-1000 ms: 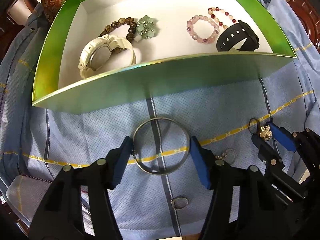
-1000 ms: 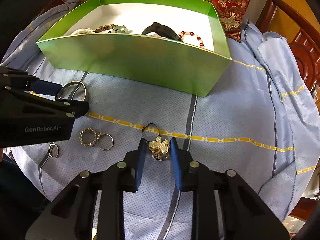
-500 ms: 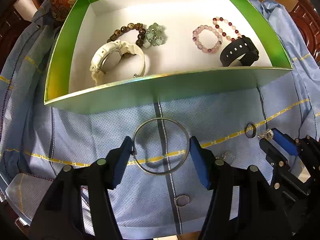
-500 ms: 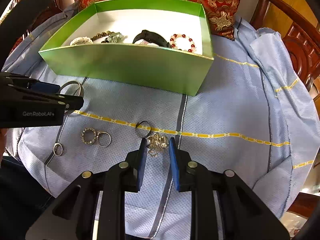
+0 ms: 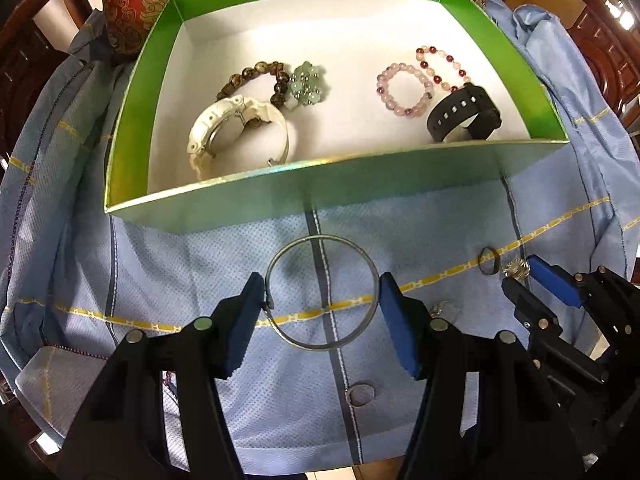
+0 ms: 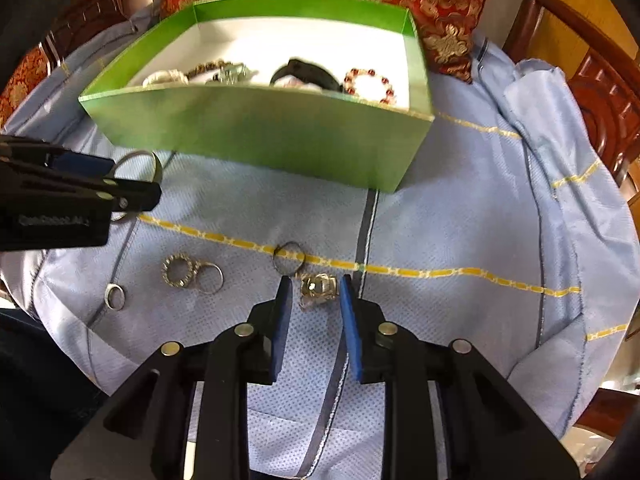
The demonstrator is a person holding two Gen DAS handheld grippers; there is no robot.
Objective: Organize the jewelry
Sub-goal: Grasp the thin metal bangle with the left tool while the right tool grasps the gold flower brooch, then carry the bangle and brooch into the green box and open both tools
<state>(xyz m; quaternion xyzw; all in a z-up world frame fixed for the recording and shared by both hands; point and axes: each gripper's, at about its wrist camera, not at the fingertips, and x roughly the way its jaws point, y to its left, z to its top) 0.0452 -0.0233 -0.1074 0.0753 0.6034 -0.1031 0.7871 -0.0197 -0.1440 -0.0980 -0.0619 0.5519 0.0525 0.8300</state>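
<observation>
The left gripper (image 5: 323,300) squeezes the big silver bangle (image 5: 322,292) in the lower middle, below the green box (image 5: 320,188). The right gripper (image 6: 313,300) squeezes a sparkly ring (image 6: 318,286) at the middle.

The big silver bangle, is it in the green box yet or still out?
Still out. The silver bangle sits between the left tongs over the blue cloth, in front of the green box.

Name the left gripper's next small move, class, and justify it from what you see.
Probably carry the bangle forward over the green box's near wall and release it. The left gripper already clamps the bangle, and the box holding the other bracelets sits directly ahead.
</observation>
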